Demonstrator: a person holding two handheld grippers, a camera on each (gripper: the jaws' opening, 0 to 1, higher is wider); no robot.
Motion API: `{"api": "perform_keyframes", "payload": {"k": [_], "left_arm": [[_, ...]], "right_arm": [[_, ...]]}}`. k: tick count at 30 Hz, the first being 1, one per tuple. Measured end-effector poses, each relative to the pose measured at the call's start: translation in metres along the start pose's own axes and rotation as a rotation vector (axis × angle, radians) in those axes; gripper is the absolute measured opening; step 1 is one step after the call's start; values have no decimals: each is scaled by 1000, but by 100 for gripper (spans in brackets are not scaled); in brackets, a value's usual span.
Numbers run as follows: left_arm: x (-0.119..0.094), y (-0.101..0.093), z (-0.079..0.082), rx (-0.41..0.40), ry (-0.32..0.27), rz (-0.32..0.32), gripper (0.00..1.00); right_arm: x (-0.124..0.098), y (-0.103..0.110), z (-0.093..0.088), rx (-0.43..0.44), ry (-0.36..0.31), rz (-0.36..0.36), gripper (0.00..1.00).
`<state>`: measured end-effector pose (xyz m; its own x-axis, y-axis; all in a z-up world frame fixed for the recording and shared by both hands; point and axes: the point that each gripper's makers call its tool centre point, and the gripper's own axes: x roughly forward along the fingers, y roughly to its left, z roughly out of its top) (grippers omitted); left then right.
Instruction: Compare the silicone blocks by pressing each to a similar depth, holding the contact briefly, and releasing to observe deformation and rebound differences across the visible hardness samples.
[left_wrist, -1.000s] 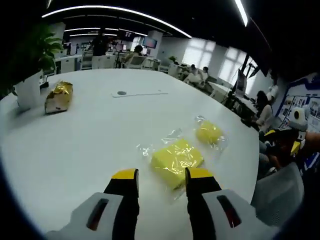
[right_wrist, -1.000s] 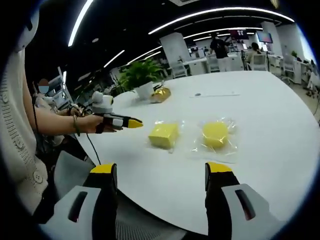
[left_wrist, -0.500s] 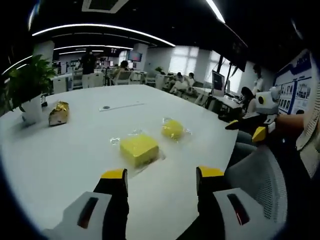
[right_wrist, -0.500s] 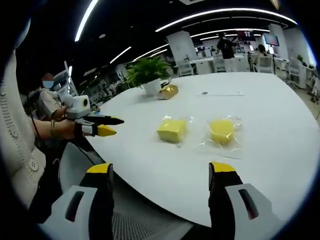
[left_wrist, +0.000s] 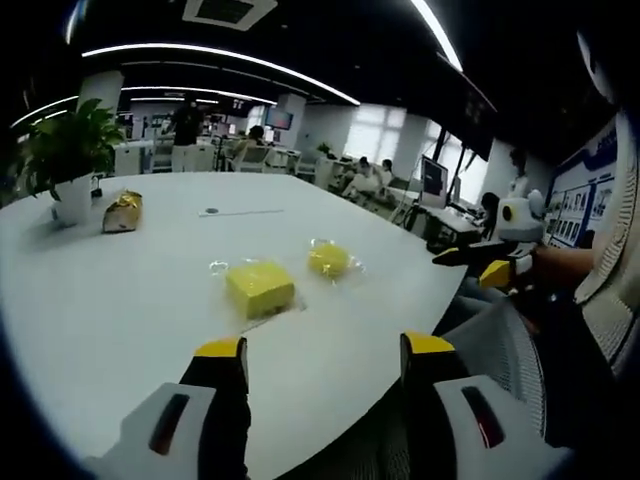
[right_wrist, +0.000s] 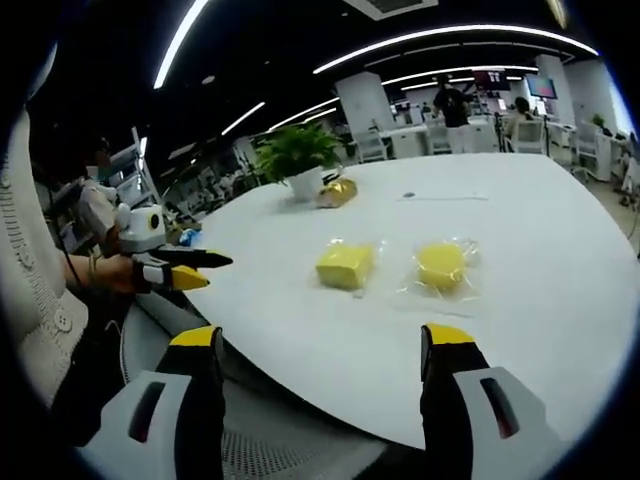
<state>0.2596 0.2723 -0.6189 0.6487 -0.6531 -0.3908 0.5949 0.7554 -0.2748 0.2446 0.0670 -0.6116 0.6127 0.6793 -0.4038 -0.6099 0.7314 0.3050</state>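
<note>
Both grippers have been drawn back off the white table (left_wrist: 110, 310). Left gripper view: the left gripper (left_wrist: 325, 352) is spread wide, nothing held; two yellow silicone blocks, the square block (left_wrist: 259, 286) and round block (left_wrist: 328, 259), are each sealed in a clear bag, side by side. Right gripper view: the right gripper (right_wrist: 322, 344) is wide open, likewise empty.

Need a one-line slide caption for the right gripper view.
Open right gripper off the table edge, facing two bagged yellow blocks; left gripper at left.
</note>
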Motion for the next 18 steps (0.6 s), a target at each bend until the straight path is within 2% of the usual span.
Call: {"api": "perform_keyframes", "payload": {"k": [4, 9, 10, 18], "left_arm": [[1, 5, -2, 19, 7, 8, 65], [3, 5, -4, 22, 18, -11, 63], [3, -3, 0, 20, 20, -17, 63], [16, -22, 10, 58, 34, -79, 54]], "right_arm": [[0, -2, 2, 0, -7, -3, 75], [1, -8, 3, 13, -17, -13, 76], [1, -8, 3, 13, -16, -12, 75], [5, -10, -6, 13, 20, -7, 73]]}}
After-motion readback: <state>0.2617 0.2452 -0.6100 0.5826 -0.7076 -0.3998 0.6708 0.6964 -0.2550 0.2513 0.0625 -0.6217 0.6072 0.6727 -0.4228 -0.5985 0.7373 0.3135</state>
